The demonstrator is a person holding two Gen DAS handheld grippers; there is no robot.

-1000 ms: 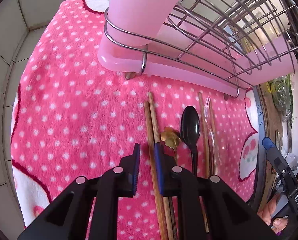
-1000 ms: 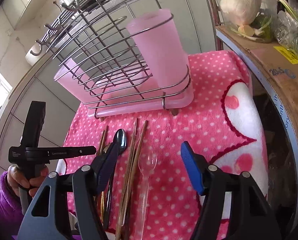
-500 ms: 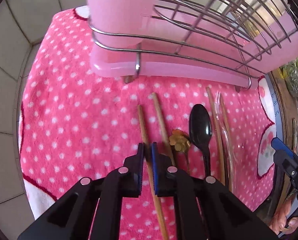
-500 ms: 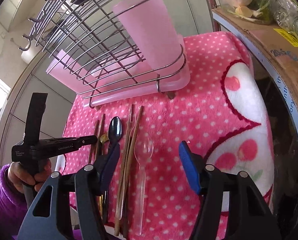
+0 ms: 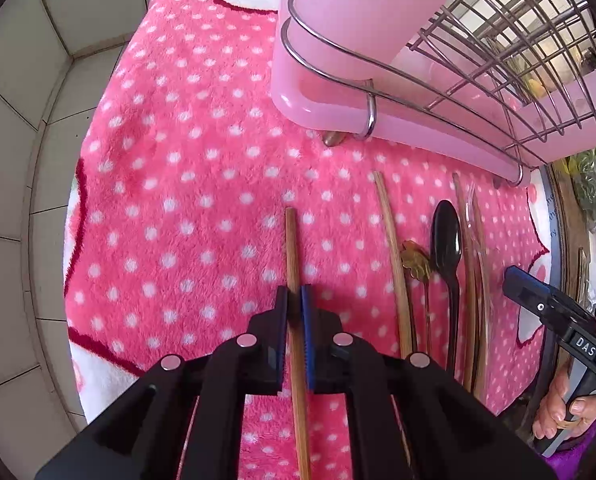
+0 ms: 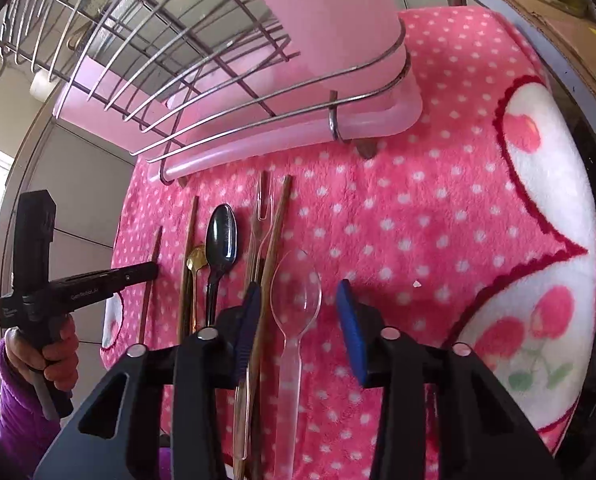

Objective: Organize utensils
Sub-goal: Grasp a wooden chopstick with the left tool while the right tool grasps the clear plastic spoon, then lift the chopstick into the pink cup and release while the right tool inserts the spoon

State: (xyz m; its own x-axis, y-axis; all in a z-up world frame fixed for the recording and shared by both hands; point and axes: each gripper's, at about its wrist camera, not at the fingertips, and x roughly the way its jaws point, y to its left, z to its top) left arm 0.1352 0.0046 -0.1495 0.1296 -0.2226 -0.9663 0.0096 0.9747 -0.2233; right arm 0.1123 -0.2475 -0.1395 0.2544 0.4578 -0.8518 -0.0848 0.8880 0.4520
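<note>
Left gripper [image 5: 294, 304] jaws clamp a wooden chopstick [image 5: 292, 248]

Towel [image 5: 186, 184] left of the held chopstick [image 5: 294, 264] is bare: free access. Right side is a tight utensil row, spoon [image 5: 446, 240] among sticks. Rack [image 5: 477, 92] overhangs the far ends, blocking the top.

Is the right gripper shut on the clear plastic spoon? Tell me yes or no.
No: the right gripper stands open, its blue pads apart either side of the clear plastic spoon lying on the towel.
</note>
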